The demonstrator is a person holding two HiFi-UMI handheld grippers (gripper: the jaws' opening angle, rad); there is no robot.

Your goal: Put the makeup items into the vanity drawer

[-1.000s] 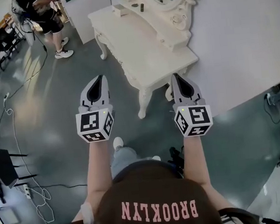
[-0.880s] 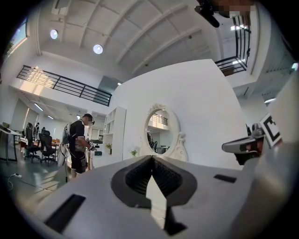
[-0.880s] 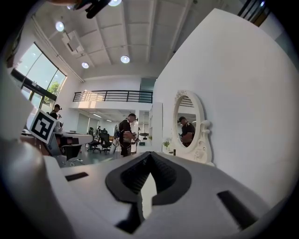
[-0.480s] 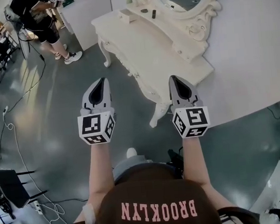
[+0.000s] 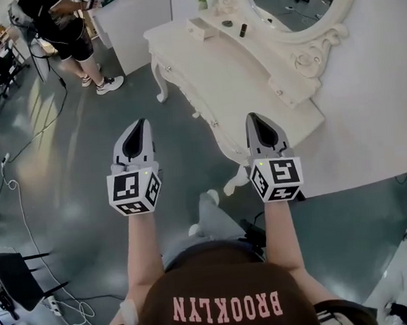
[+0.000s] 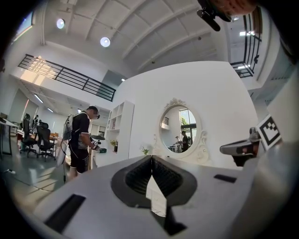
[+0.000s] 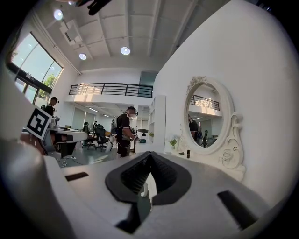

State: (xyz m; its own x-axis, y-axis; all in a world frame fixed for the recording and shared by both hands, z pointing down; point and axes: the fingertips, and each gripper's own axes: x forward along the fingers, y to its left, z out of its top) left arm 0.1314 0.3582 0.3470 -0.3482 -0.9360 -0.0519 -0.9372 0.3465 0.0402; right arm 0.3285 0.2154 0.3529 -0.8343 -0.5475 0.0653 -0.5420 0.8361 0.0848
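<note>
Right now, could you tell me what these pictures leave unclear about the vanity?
Small dark items on the white carved vanity table: head view, too small to identify.
Vanity drawer: inside shown in no view.
Table's near corner: head view, behind the right gripper.

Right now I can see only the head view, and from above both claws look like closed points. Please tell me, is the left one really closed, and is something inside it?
Observer: In the left gripper view, the left claw has its jaws together at the tips, with nothing between them.
Operator: Thank you. And the right one?
Observer: The right claw looks the same in its own view: jaws together, empty.
Operator: The small dark thing near the mirror, does it stand or lie?
Observer: In the right gripper view, the small dark item stands upright on the vanity table, in front of the oval mirror.
</note>
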